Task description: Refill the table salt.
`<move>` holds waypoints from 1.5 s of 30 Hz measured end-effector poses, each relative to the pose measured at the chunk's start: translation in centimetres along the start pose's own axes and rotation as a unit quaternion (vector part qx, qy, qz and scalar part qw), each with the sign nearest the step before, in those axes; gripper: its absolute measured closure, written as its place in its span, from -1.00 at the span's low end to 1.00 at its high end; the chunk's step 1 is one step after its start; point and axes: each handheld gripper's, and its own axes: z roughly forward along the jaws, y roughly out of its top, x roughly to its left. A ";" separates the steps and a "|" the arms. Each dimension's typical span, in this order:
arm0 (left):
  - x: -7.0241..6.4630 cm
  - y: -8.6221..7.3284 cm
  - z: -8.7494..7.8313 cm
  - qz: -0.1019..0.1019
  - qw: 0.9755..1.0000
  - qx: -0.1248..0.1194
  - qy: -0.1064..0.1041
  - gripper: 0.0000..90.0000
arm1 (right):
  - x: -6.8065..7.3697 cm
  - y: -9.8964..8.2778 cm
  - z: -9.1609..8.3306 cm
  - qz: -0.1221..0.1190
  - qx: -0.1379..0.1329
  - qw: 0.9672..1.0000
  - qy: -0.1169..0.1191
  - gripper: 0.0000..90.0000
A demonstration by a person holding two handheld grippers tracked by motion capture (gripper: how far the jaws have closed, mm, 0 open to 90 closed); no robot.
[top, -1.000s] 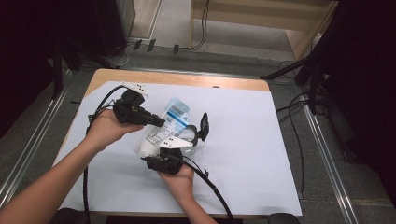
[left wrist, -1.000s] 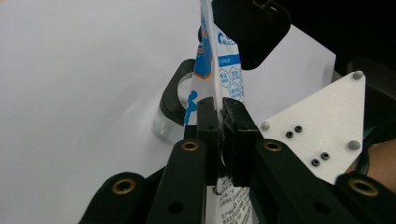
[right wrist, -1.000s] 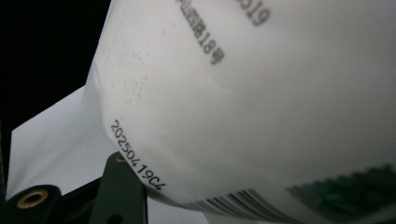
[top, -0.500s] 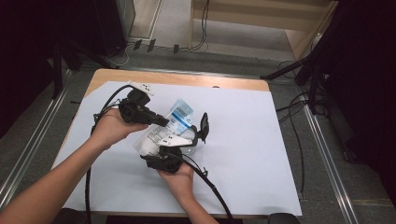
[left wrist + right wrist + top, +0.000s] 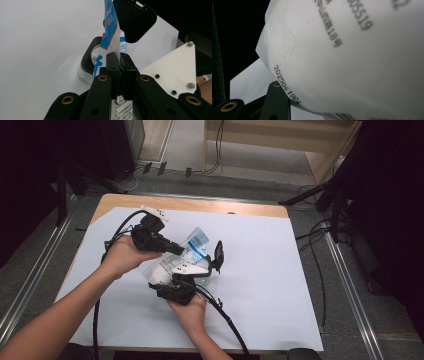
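Table (image 5: pixel 240 209): wooden top, light-brown edge exposed along far side and far-left corner. White sheet (image 5: pixel 280 285) covers nearly whole top, lying flat, far-left corner cut at angle; sheet reaches near edge. Black cables (image 5: pixel 227 317) trail across sheet toward near edge. Table stands on grey floor (image 5: pixel 330 320), metal rails running along left and right sides. In left gripper view, sheet (image 5: pixel 37 50) appears plain white, unmarked.
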 end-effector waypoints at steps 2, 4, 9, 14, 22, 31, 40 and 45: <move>-0.1 -0.1 0.0 -0.001 1.000 0.001 0.000 0.92 | 0.0 0.0 -0.1 0.004 -0.003 1.000 -0.001 0.16; -0.1 -0.2 -0.1 0.001 1.000 0.003 0.002 0.88 | -0.1 0.0 -0.2 0.014 -0.009 1.000 0.001 0.16; -0.1 -0.5 -0.3 0.003 1.000 0.004 0.007 0.94 | -0.3 0.0 -0.4 0.017 -0.011 1.000 0.000 0.16; -0.1 -0.7 -0.2 0.001 1.000 0.008 0.008 1.00 | -0.1 -0.2 -0.1 0.018 -0.009 1.000 0.013 0.14; -0.3 -0.6 -0.1 0.003 1.000 0.009 0.013 1.00 | 0.1 0.0 0.0 -0.006 0.005 1.000 0.003 0.00; -0.3 -0.6 -0.2 0.001 1.000 0.005 0.014 1.00 | 0.0 0.2 0.0 0.007 0.008 1.000 0.012 0.15; -0.4 -0.7 -0.4 0.003 1.000 -0.001 0.009 0.97 | 0.3 0.2 -0.1 0.032 -0.012 0.999 0.028 0.17; -0.4 -0.7 -0.5 0.001 1.000 -0.003 0.009 0.97 | 0.4 0.2 0.0 0.043 -0.019 0.998 0.039 0.17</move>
